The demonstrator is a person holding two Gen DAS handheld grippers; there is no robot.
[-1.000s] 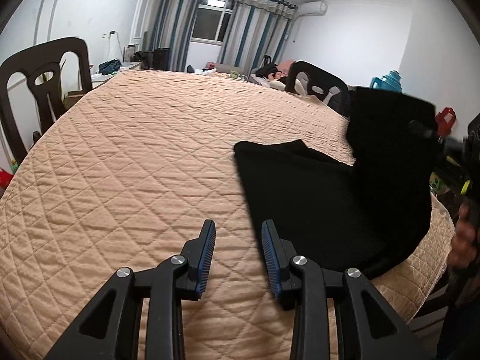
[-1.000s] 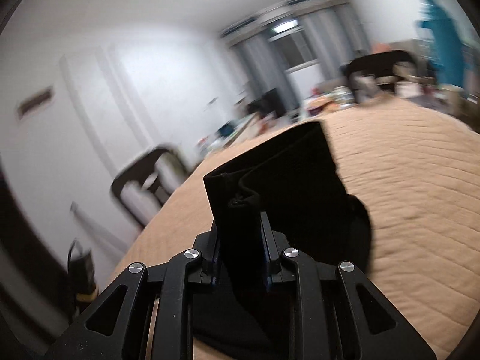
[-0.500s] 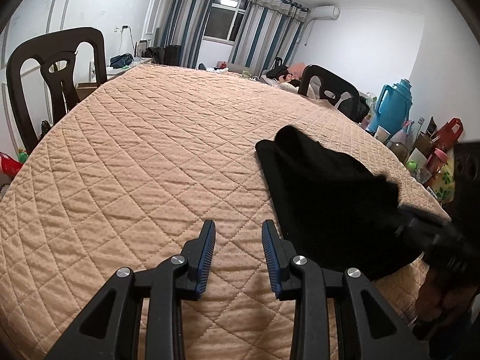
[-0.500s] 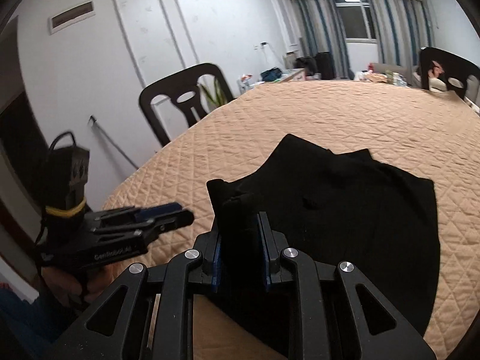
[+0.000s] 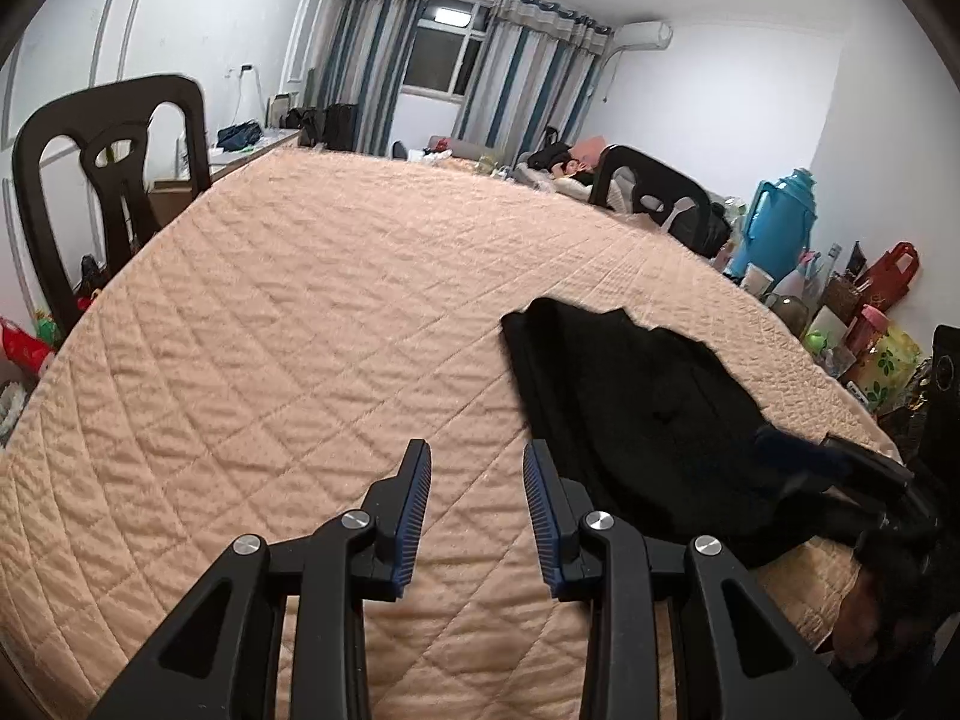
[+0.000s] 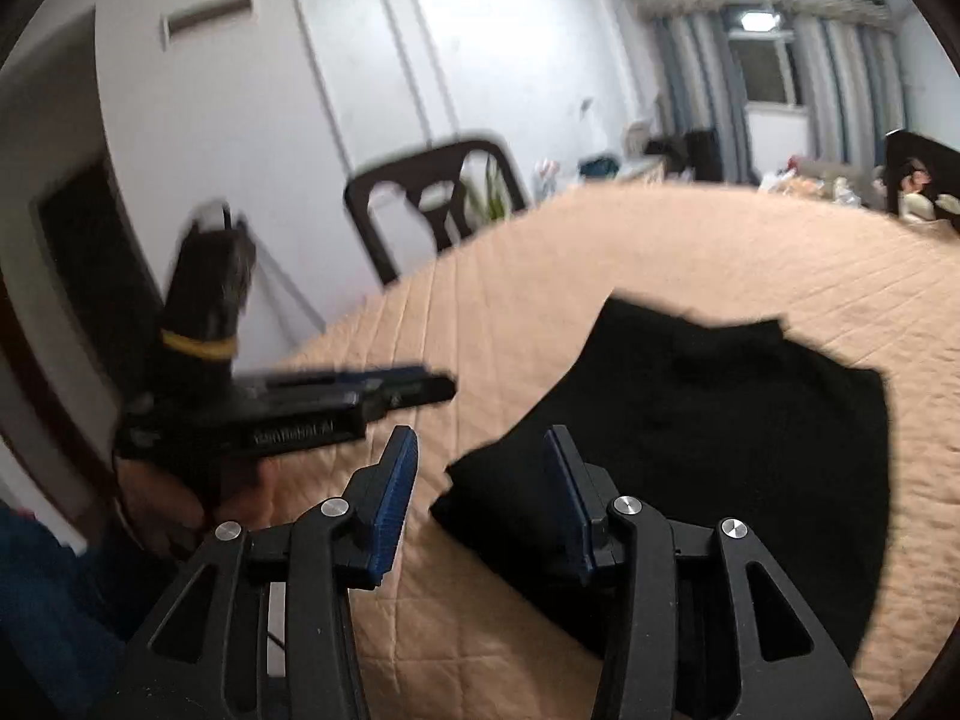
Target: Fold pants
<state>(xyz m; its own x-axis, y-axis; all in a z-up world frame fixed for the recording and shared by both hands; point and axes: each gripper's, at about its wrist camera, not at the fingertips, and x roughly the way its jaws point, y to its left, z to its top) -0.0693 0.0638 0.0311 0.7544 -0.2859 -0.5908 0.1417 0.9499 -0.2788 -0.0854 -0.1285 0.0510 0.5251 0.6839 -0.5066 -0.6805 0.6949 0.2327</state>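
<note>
Black pants lie folded flat on the tan quilted table cover, near its right front edge. My left gripper is open and empty, just left of the pants. My right gripper is open and empty, with the near corner of the pants lying between and beyond its fingers. In the left wrist view the right gripper shows at the pants' right edge. In the right wrist view the left gripper shows at the left.
Dark chairs stand at the table's left side and far right side. A teal thermos, cups and bags crowd the floor area at the right. Curtains and a window are at the back.
My right gripper lowered the lifted pants onto the table and opened, letting go of them. The pants now lie flat. The left gripper stayed open beside them.
</note>
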